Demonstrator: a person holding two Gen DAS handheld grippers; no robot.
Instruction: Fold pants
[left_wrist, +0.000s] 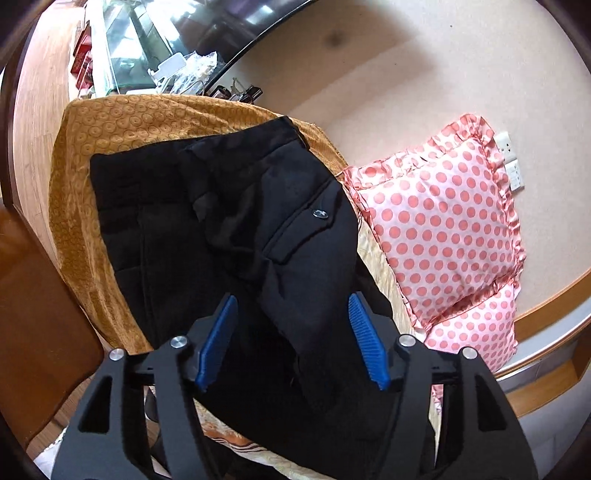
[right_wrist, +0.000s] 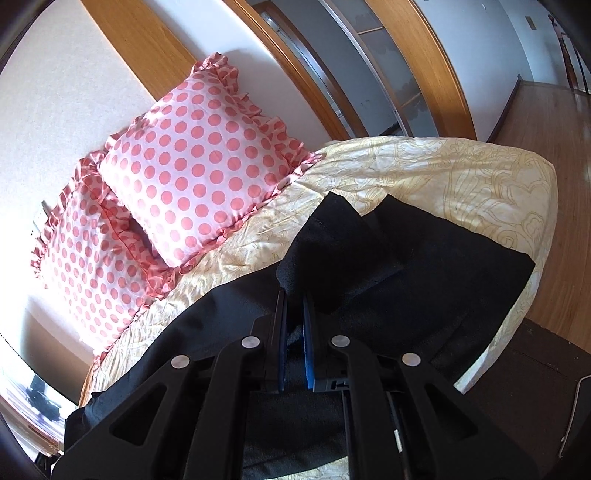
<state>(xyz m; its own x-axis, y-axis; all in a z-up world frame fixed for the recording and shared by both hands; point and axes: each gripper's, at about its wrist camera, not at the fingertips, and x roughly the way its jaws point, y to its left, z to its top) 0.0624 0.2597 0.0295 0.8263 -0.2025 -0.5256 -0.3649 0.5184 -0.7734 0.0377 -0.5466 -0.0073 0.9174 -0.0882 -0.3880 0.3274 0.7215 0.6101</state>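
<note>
Black pants lie on the bed, waistband and a buttoned back pocket at the far end in the left wrist view. My left gripper is open, its blue pads spread above the pants' upper leg part, holding nothing. In the right wrist view the pant legs lie across the cream bedspread. My right gripper is shut on a lifted fold of the black leg fabric, which stands up between the pads.
Two pink polka-dot pillows lie at the head of the bed, beside the pants. A golden patterned cover lies under the waistband. A cream bedspread drops off to a wooden floor. A cluttered glass shelf stands beyond the bed.
</note>
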